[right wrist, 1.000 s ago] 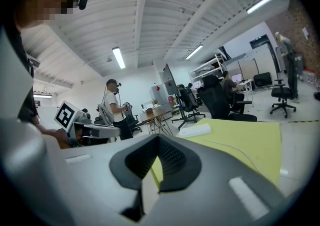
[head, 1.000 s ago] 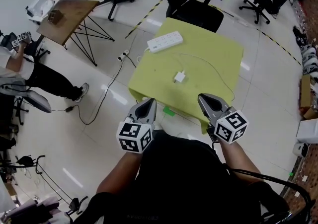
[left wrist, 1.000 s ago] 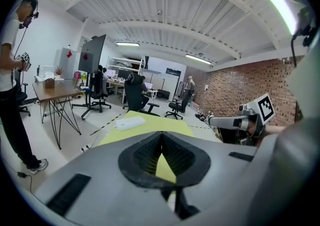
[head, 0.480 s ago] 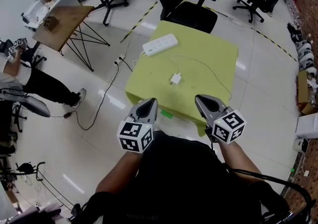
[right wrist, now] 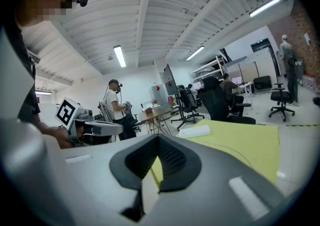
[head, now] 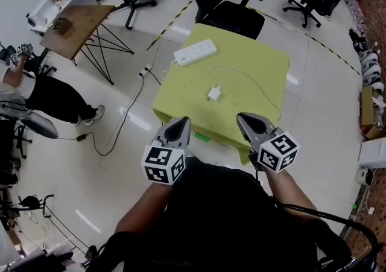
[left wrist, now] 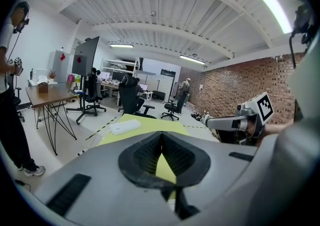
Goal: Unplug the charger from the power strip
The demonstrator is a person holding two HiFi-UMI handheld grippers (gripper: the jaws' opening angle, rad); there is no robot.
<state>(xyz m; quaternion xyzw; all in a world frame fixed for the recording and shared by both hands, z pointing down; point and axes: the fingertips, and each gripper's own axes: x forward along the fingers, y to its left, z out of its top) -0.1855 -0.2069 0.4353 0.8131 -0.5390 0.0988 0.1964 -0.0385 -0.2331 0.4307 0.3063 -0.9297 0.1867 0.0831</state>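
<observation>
Left gripper (head: 182,122) hovers at the near edge of the tabletop (head: 265,63), jaws pressed together, nothing in them. Far ahead of it lies the strip (head: 195,51), by the tabletop's far edge. The charger (head: 215,93) sits unplugged, ahead of and between the two grippers, well apart from the strip. Its cable (head: 256,84) loops out ahead of the right gripper (head: 243,118), and that one is closed tight too, empty.

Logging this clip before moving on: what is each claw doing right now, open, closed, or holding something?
Left claw: closed, holding nothing.
Right claw: closed, holding nothing.
</observation>
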